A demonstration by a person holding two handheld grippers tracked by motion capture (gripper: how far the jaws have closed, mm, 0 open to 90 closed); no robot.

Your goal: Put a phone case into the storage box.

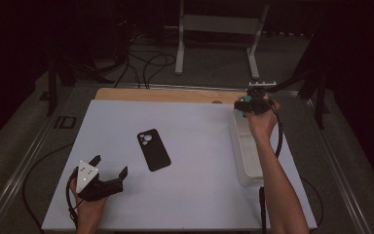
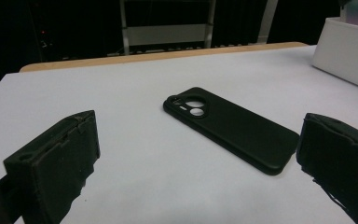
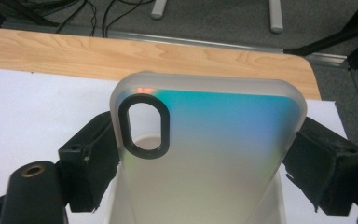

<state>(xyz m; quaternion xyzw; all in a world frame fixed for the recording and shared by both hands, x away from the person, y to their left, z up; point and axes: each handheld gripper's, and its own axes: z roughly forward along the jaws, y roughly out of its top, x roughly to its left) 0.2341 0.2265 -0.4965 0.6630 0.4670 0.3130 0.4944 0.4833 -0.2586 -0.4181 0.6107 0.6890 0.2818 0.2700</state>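
Note:
A black phone case (image 1: 153, 149) lies back up in the middle of the white table top (image 1: 195, 185), its camera cut-out toward the far side. My left gripper (image 1: 111, 164) rests near the front left corner, open and empty, with the black case (image 2: 233, 128) just ahead of its jaws (image 2: 198, 135). At the far right, my right gripper (image 1: 252, 104) is shut on a translucent phone case with a teal-to-blue sheen (image 3: 214, 144), its pads pressed on the case's two long edges (image 3: 205, 154). That case hangs over the far end of a white bin (image 1: 246, 156).
The long white bin (image 2: 349, 51) runs along the table's right side. A strip of bare wood (image 1: 165, 94) borders the far edge of the white top. Cables and a white stand's legs (image 1: 214, 44) are on the floor beyond the table.

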